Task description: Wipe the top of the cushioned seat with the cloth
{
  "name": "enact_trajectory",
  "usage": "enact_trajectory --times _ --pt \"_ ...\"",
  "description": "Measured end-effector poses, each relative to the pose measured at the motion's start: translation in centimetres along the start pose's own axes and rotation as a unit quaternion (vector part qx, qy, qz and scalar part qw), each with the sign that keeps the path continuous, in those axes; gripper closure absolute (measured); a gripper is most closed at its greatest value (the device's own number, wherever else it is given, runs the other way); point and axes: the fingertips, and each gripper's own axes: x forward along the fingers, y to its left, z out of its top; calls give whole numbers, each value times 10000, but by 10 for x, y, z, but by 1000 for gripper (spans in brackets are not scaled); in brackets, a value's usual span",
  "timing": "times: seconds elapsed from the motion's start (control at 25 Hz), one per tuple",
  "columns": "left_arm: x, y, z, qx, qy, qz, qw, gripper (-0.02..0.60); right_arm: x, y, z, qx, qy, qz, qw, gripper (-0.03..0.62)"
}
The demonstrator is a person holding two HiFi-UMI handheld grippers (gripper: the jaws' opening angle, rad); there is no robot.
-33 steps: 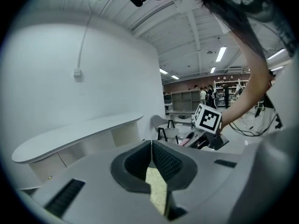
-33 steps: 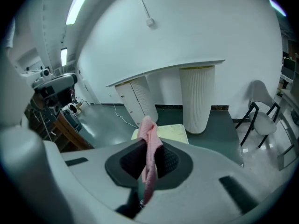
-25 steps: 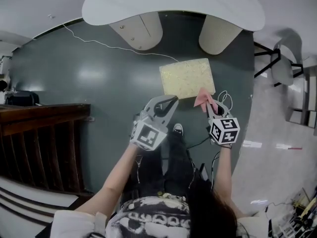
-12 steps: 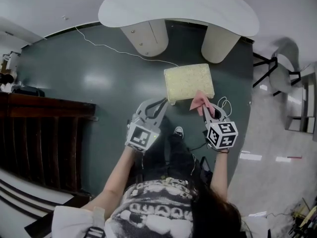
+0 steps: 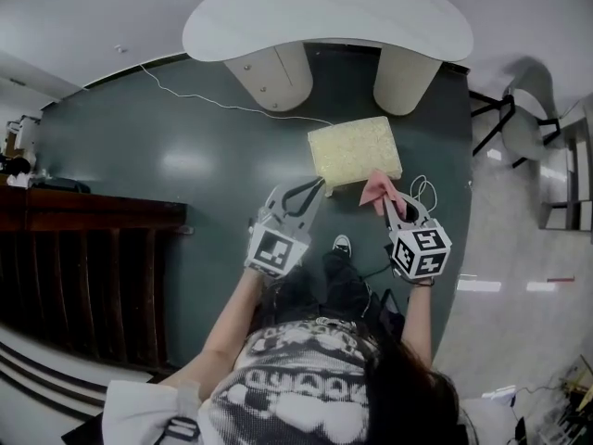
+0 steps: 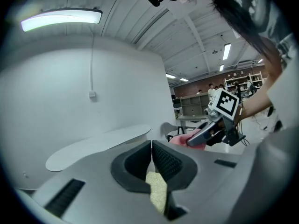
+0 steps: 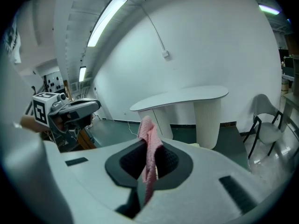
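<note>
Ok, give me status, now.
Left gripper shut on cushioned seat, near corner. Right gripper shut on pink cloth, by seat's near edge. Nothing lying on seat top.

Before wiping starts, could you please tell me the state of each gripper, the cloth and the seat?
cushioned seat: upright on the floor.
left gripper: jaws together at the cushioned seat's near corner.
right gripper: shut on the pink cloth.
pink cloth: bunched, pinched between those jaws.
</note>
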Motion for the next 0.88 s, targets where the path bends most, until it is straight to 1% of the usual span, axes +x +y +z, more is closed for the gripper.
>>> enact_trajectory --times 0.2,0.32,0.44,0.68,0.88 --pt "-21 -7 8 221 -77 -305 9993 574 -6 25 3 -23 -108 8 9999 582" --pt "-44 -6 4 233 -141 -428 9987 574 -10 50 0 -13 -156 -16 9999 582" --pt "-66 -3 -3 233 -155 -553 9981 574 -12 76 -5 -2 -154 -68 9999 582" --pt "-113 -3 -14 211 -272 -788 9963 574 -19 133 -19 182 -261 -138 9994 582" --pt "-149 -5 -36 197 -393 -960 9944 574 -26 182 -34 158 -338 -242 9990 582"
